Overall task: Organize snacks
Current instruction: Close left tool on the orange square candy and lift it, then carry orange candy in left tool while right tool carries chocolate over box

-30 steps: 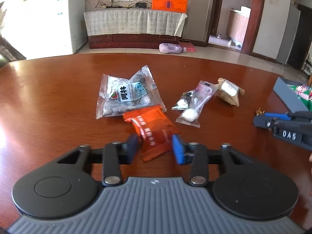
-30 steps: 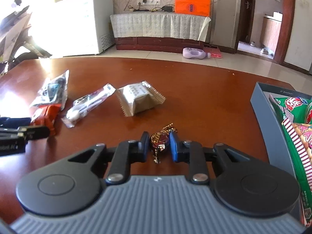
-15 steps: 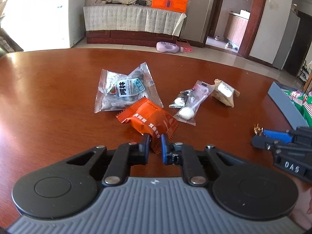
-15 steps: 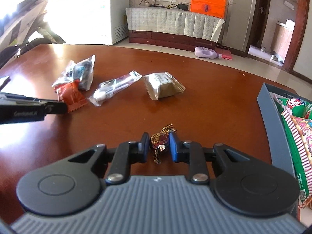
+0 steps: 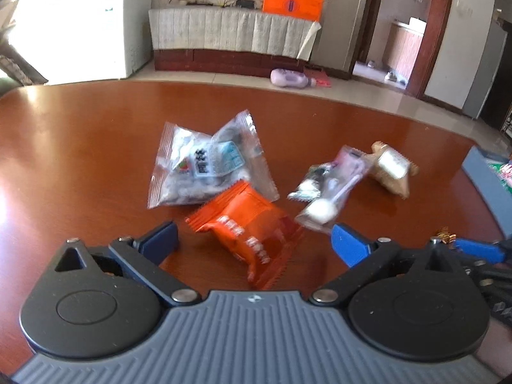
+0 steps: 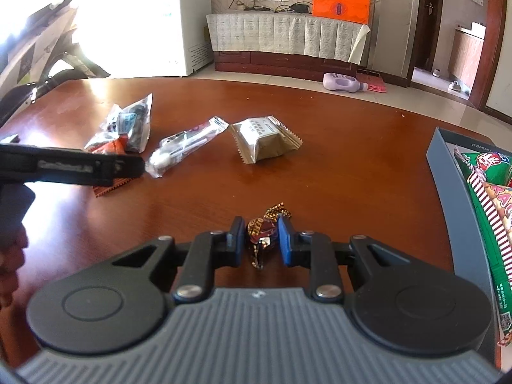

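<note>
My left gripper (image 5: 254, 240) is open wide, its blue fingers on either side of an orange snack packet (image 5: 246, 230) that lies on the brown table. Behind the packet lie a clear bag with a printed label (image 5: 204, 166), a clear packet with white candy (image 5: 329, 192) and a tan packet (image 5: 390, 168). My right gripper (image 6: 260, 243) is shut on a brown and gold wrapped candy (image 6: 260, 232), just above the table. The grey box (image 6: 448, 172) with green and striped snack bags stands at its right. The left gripper shows in the right wrist view (image 6: 70, 168).
The tan packet (image 6: 265, 139) and the clear candy packet (image 6: 185, 145) lie mid-table in the right wrist view. The table's far edge curves behind them. On the floor beyond are a white freezer (image 6: 160, 25), a covered cabinet and a purple bottle (image 6: 342, 81).
My left gripper was shut on the orange packet's edge half a second ago and has opened wide; the packet now lies loose between the fingers. My right gripper still holds the candy.
</note>
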`<state>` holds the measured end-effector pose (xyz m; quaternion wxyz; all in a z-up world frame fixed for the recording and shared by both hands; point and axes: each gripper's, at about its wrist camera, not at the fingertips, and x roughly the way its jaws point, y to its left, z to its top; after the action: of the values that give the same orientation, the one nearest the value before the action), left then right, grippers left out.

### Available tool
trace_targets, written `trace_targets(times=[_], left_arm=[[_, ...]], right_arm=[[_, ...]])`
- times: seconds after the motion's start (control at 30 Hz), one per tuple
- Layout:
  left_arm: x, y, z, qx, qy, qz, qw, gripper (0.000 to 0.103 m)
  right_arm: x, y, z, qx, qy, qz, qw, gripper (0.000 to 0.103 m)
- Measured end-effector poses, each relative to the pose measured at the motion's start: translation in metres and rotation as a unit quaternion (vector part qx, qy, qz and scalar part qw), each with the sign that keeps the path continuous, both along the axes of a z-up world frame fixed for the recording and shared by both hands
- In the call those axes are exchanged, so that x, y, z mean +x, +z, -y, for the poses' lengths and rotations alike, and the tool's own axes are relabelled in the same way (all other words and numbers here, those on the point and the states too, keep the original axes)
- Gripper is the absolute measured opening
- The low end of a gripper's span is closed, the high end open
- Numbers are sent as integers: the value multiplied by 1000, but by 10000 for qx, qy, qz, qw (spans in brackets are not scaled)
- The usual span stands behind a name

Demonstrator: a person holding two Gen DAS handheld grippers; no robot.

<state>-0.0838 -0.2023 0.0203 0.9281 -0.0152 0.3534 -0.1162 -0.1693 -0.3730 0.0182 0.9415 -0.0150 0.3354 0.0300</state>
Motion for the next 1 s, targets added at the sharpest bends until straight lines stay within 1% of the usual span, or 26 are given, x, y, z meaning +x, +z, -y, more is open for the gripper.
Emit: trace_targets(times=[0.03,0.07,0.1,0.13,0.2,0.23,0.3,0.37,0.43,0.5,0.6,0.7,0.77,0.8,0.83,0.9,1.0], left_arm=[[0,1,-1,-45,-49,48,10000,86],[-1,1,0,27,-119,84,9999,78],[-2,1,1,111,-179,123,9997,72],[-3,1,1,104,-219,146,9996,69],[-5,2,2,89,-305,165,9994,58],[-7,2,3,93,-343,171,9992,57],[-8,2,3,69,-410,162,9990,54],[-10,2,3,40,-474,157,9987,53],[-13,2,1,-12,-503,136,9986,53],[-16,3,0,-62,-533,116,9985,52],[-20,6,-2,-168,-564,110,9982,51],[-23,6,-5,-189,-570,105,9981,51],[-25,4,-8,-181,-571,77,9982,51],[-25,3,-10,-196,-566,48,9982,51],[-27,3,-11,-204,-582,48,9981,51],[-30,3,-12,-200,-650,52,9977,51],[-34,3,-11,-234,-733,56,9970,51]], right_arm=[[0,0,1,-10,9,-4,10000,26],[-1,1,2,-23,24,-8,10000,26],[-1,1,3,-40,30,-10,10000,26],[-2,1,3,-61,26,-11,10000,26],[-3,2,3,-81,22,-24,10000,27],[-4,2,3,-103,26,-33,9999,27],[-8,3,1,-248,53,-33,9997,27],[-14,3,-1,-430,115,-17,9990,32],[-19,3,-2,-642,107,29,9979,47],[-23,3,1,-738,99,36,9972,49],[-24,4,7,-630,13,17,9980,49],[-22,5,8,-375,5,24,9993,48],[-17,2,3,-413,5,-47,9991,48],[-16,3,0,-407,14,-44,9992,41],[-14,4,-1,-363,18,-101,9993,31],[-14,5,-5,-332,53,-170,9993,26],[-18,7,-8,-359,76,-214,9991,26]])
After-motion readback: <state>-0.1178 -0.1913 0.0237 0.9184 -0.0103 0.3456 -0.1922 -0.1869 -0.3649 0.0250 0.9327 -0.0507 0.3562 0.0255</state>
